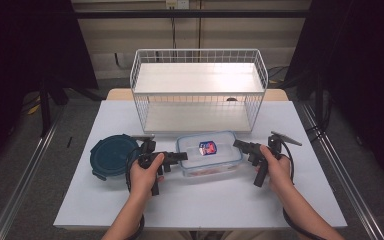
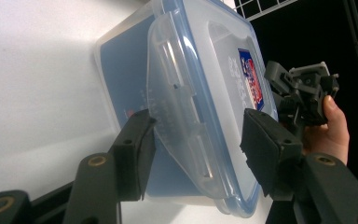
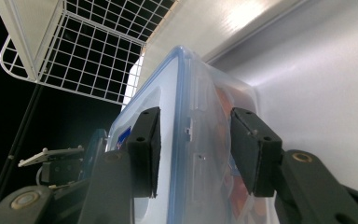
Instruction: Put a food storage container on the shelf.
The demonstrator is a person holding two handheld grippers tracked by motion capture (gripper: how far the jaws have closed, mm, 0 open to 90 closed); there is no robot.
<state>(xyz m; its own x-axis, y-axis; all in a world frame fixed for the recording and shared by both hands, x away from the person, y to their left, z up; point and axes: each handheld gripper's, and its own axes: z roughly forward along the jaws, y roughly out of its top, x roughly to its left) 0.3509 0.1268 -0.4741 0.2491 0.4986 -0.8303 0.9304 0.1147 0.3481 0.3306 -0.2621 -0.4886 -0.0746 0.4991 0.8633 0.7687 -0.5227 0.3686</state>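
Observation:
A clear plastic food box (image 1: 215, 162) with a blue-rimmed lid and a red and blue label (image 1: 207, 148) lies in the middle of the table. My left gripper (image 1: 182, 156) is at its left end. In the left gripper view the box (image 2: 205, 56) lies ahead, and the left gripper (image 2: 196, 154) stands open with the lid's locking flap (image 2: 177, 116) between the jaws. My right gripper (image 1: 237, 144) is at the right end. In the right gripper view it (image 3: 193, 154) is open astride the box's (image 3: 191, 93) other flap, with small gaps on both sides. Orange food (image 3: 235, 186) shows inside.
A round dark teal container (image 1: 112, 156) sits just left of my left hand. A white wire shelf rack (image 1: 198, 90) stands behind the box, and also appears in the right gripper view (image 3: 98, 46). White table (image 1: 205, 200) stretches in front of the box.

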